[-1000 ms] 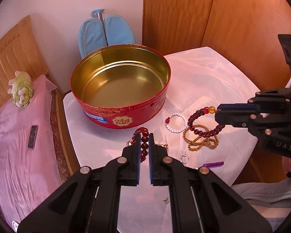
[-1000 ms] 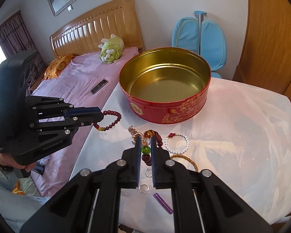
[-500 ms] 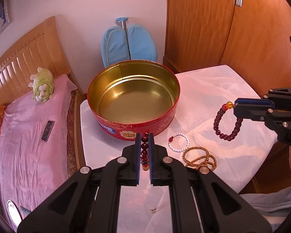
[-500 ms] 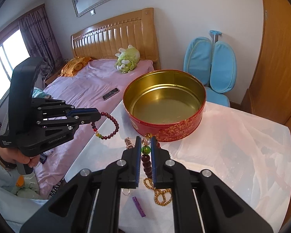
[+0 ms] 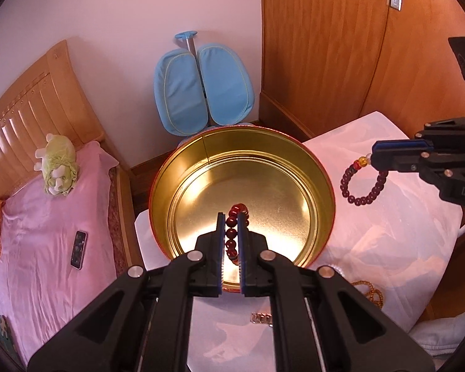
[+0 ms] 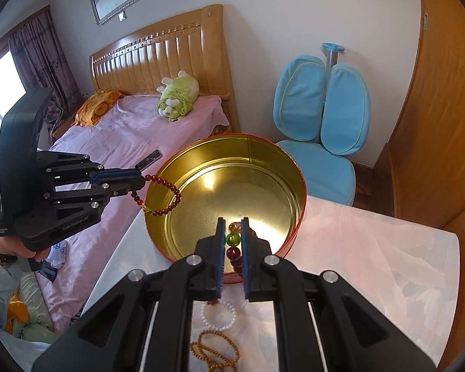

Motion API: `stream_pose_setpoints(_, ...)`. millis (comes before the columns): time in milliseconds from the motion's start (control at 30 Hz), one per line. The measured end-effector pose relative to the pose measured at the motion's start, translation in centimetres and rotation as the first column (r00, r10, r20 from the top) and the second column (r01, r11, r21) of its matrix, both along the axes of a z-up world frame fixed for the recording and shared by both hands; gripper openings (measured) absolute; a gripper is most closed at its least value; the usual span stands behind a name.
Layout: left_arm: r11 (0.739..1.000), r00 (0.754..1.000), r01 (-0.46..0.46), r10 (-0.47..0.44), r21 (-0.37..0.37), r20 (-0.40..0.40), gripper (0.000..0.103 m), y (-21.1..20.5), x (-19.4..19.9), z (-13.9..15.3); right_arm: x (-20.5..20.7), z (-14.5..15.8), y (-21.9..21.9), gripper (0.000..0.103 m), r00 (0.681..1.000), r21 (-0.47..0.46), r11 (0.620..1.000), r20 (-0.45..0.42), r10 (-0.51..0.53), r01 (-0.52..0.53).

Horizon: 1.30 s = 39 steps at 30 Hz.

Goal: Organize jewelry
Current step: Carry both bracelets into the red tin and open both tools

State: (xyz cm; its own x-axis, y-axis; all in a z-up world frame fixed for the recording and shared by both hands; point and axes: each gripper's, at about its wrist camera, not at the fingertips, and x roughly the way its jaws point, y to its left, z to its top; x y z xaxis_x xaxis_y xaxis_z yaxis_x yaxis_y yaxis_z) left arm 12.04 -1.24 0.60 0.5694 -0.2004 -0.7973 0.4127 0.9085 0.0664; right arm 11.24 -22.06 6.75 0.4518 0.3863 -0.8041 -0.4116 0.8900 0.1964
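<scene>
Pink bedsheet covers the bed (image 5: 40, 232) at far left, carrying a green plush toy (image 5: 59, 167) and a dark phone (image 5: 78, 249). Left tongs (image 5: 231, 232) are closed on a red bead bracelet (image 5: 237, 214), which hangs above the gold interior of the round red tin (image 5: 321, 167); in the right wrist view this loop (image 6: 164, 197) dangles over the tin's near-left rim (image 6: 300, 183). Behind the tin stands a blue chair (image 5: 201, 86). Right tongs (image 6: 233, 238) are closed on a dark maroon bracelet (image 5: 361, 186) with a yellow and a green bead (image 6: 232, 239), held in the air right of the tin, over the white-covered tabletop (image 5: 403, 232). On the tabletop near the tin lie a white bead bracelet (image 6: 218, 316) and a tan bead strand (image 6: 214, 353), touching or just beside one another. A small metal link piece (image 5: 261, 317) lies on the tabletop below the left tongs.
</scene>
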Motion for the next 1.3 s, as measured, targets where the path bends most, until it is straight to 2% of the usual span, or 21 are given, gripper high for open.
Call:
stream_pose_setpoints(133, 0.999, 0.996, 0.035, -0.037, -0.021, -0.078, 0.008, 0.1, 3.1, -2.1, 2.4, -1.9, 1.3, 0.01, 0.998, -0.013, 0.999, -0.024, 0.05, -0.05)
stream_pose_setpoints(233, 0.993, 0.982, 0.113, -0.117, -0.035, -0.148, 0.008, -0.5, 4.3, -4.0, 3.4, -4.0, 2.8, 0.01, 0.986, -0.005, 0.99, -0.089, 0.139, -0.14)
stream_pose_setpoints(333, 0.986, 0.961, 0.168, -0.162, 0.009, -0.224, 0.008, -1.5, 5.5, -6.9, 4.7, -7.6, 4.7, 0.01, 0.96, -0.031, 0.976, -0.193, 0.205, -0.215)
stream_pose_setpoints(500, 0.974, 0.925, 0.21, -0.171, 0.082, -0.339, 0.008, -2.1, 7.9, -11.2, 7.1, -13.0, 6.1, 0.01, 0.91, -0.073, 0.96, -0.344, 0.23, -0.27)
stream_pose_setpoints(633, 0.964, 0.905, 0.241, -0.182, 0.113, -0.384, 0.008, -1.6, 9.3, -12.4, 8.9, -13.8, 6.1, 0.01, 0.891, -0.101, 0.944, -0.376, 0.255, -0.313)
stream_pose_setpoints(767, 0.954, 0.89, 0.27, -0.197, 0.128, -0.411, 0.008, -1.4, 10.4, -12.7, 10.2, -14.0, 5.5, 0.01, 0.87, -0.077, 0.937, -0.405, 0.283, -0.341)
stream_pose_setpoints(933, 0.948, 0.882, 0.285, -0.202, 0.139, -0.426, 0.008, -1.8, 11.1, -13.0, 10.8, -14.3, 5.4, 0.01, 0.871, -0.078, 0.939, -0.405, 0.278, -0.336)
stream_pose_setpoints(1300, 0.939, 0.882, 0.299, -0.202, 0.173, -0.426, 0.008, -1.9, 11.3, -14.4, 10.9, -14.5, 6.2, 0.01, 0.879, -0.077, 0.946, -0.401, 0.259, -0.314)
